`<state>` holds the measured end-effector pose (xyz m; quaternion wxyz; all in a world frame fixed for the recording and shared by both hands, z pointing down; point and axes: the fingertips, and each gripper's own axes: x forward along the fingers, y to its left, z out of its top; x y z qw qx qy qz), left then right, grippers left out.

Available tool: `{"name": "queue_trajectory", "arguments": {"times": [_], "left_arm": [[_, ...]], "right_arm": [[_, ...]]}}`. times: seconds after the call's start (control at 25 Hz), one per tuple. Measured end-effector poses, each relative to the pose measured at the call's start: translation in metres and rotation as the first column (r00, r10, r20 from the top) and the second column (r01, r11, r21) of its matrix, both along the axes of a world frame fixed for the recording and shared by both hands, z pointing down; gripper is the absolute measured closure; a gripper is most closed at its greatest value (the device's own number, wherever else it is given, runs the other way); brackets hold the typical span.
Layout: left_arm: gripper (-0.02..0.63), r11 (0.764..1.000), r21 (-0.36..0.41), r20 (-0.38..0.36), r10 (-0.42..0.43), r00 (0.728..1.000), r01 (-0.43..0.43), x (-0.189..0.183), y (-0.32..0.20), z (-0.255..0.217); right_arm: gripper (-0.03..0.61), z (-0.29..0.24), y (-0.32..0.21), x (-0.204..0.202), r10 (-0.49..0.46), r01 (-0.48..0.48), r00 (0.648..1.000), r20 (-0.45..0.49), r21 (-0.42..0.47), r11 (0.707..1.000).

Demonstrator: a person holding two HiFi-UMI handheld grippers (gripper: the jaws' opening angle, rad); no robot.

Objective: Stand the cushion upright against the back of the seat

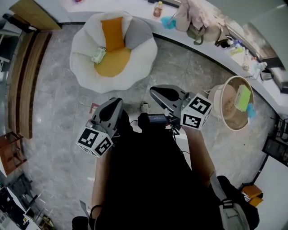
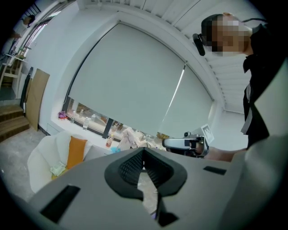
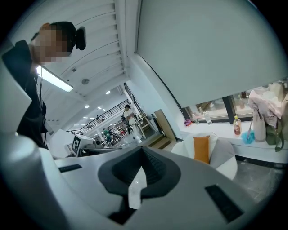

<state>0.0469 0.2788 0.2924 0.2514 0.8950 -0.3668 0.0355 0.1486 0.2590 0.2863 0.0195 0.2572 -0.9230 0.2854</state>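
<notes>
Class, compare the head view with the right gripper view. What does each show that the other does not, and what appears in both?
Only the head view shows the round tub on the floor and the small packet on the chair's seat. Only the right gripper view shows the staircase and the distant people in the hall. Both show the white chair, the orange cushion upright against its back, and the bottle on the sill.
</notes>
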Motion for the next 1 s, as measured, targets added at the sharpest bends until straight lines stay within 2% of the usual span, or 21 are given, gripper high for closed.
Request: {"name": "queue_trajectory", "arguments": {"times": [0.12, 0.28, 0.52, 1.0], "left_arm": [[0.6, 1.0, 0.017, -0.036, 0.008, 0.999, -0.007, 0.001, -0.001, -0.01], [0.6, 1.0, -0.007, -0.094, 0.008, 0.996, -0.009, 0.004, -0.005, -0.016], [0.6, 1.0, 0.002, -0.104, 0.028, 0.994, -0.028, -0.008, -0.008, -0.023], [0.6, 0.999, 0.007, -0.119, 0.037, 0.992, -0.036, -0.012, -0.018, -0.027]], "right_arm": [[0.563, -0.006, 0.004, -0.004, -0.01, 0.01, 1.0, 0.009, 0.007, 1.0], [0.563, -0.014, 0.005, -0.008, 0.008, -0.009, 0.999, 0.039, 0.016, 1.0], [0.563, -0.014, 0.005, -0.023, 0.004, -0.005, 0.999, 0.043, 0.029, 1.0], [0.563, -0.01, -0.005, -0.028, -0.002, 0.001, 1.0, 0.023, 0.036, 0.999]]}}
